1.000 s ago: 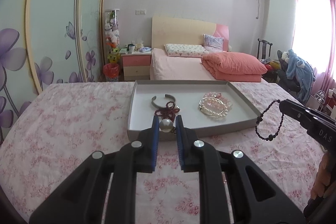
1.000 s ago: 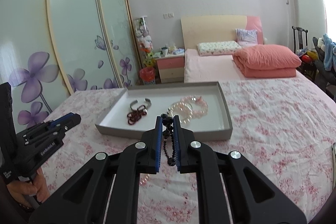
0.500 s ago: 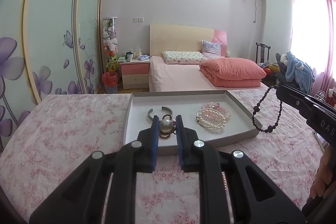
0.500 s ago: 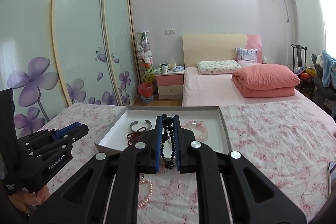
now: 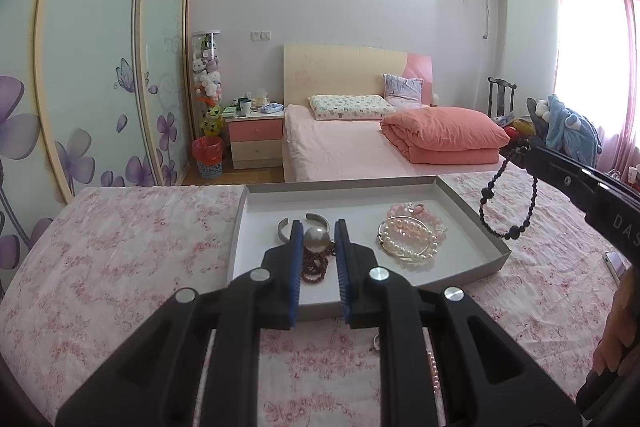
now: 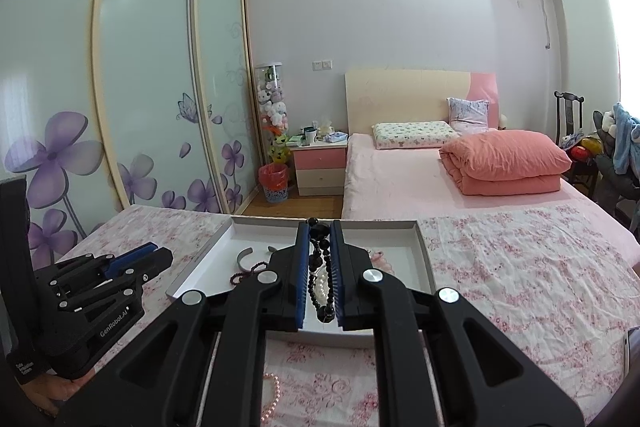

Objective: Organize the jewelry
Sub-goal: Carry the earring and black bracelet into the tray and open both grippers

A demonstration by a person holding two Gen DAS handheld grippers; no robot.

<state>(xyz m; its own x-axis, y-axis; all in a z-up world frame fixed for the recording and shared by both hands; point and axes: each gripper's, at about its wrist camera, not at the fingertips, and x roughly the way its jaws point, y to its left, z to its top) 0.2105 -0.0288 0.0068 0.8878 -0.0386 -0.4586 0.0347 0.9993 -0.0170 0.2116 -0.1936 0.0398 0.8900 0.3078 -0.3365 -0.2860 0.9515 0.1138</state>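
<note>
A shallow white tray (image 5: 460, 203) lies on the floral bedspread and holds a silver cuff (image 5: 285, 229), a dark red bead bracelet (image 5: 316, 267) and pink and white pearl bracelets (image 5: 412, 239). My left gripper (image 5: 317, 239) is shut on a large pearl bead (image 5: 316, 239), held over the tray's near left part. My right gripper (image 6: 319, 239) is shut on a black bead bracelet (image 6: 320, 267). In the left wrist view that bracelet (image 5: 506, 203) hangs from it above the tray's right edge.
A pink pearl strand (image 6: 274, 397) lies on the bedspread (image 5: 120, 247) in front of the tray (image 6: 424, 259). A small ring (image 5: 375, 343) lies near it. A second bed (image 5: 360, 147), a nightstand (image 5: 254, 141) and a sliding wardrobe (image 5: 100, 67) stand beyond.
Both grippers have risen and moved forward towards the tray. The left one now holds the pearl over the tray. The black bracelet hangs higher at the tray's right edge.
</note>
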